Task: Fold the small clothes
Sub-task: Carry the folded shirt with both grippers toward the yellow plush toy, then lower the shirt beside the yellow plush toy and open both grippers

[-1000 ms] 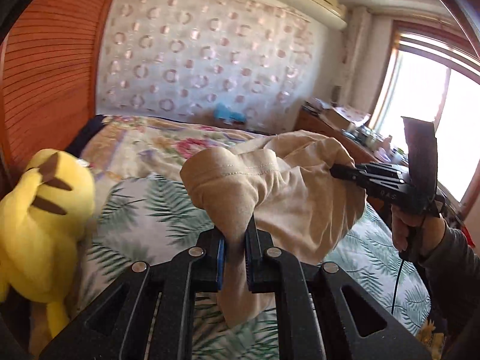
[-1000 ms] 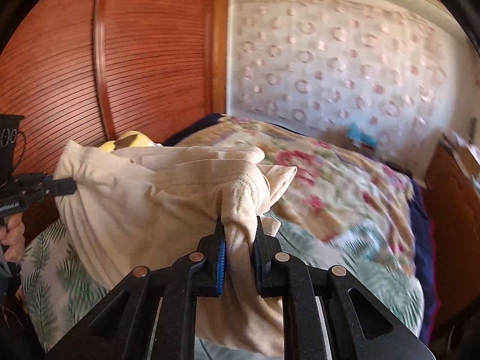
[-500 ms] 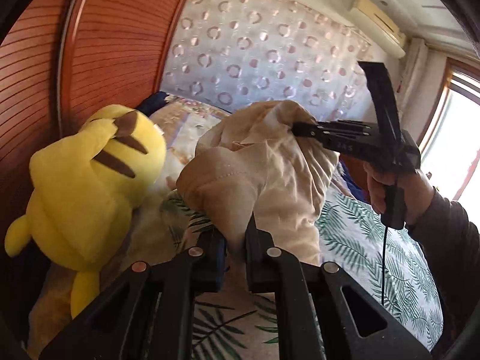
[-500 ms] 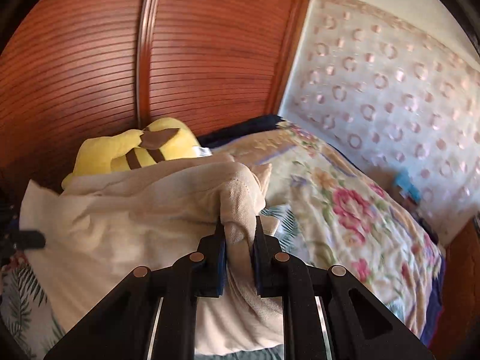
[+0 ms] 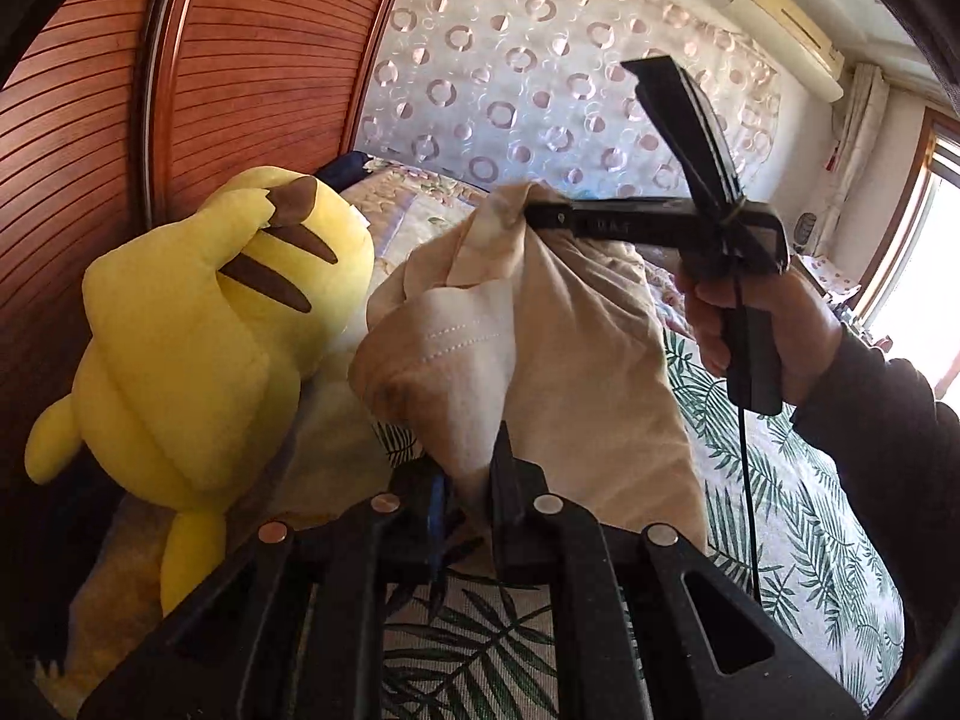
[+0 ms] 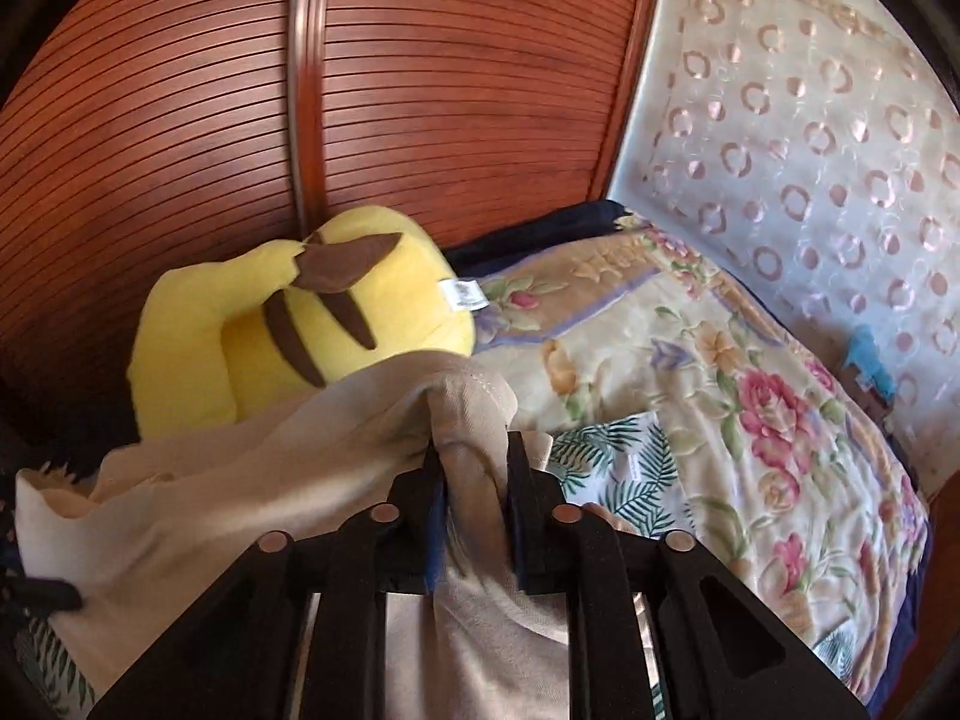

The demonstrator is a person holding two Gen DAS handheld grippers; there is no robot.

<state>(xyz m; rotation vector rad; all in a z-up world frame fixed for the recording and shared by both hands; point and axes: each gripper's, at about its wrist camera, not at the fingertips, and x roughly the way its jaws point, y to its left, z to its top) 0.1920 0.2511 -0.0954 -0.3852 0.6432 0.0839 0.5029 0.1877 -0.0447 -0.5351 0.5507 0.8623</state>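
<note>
A beige garment hangs bunched between my two grippers above the bed. My left gripper is shut on one hemmed corner of it. My right gripper is shut on another corner of the beige garment; it also shows in the left wrist view, held in a hand at the garment's far upper end. The cloth drapes down toward the palm-leaf sheet.
A yellow plush toy lies at the left beside the garment, against the slatted wooden wardrobe door. A floral blanket covers the bed's far part. A patterned curtain hangs behind; a window is at the right.
Both grippers have swung left toward the wardrobe and plush toy, carrying the garment with them. The two grippers have come closer together and lower over the bed.
</note>
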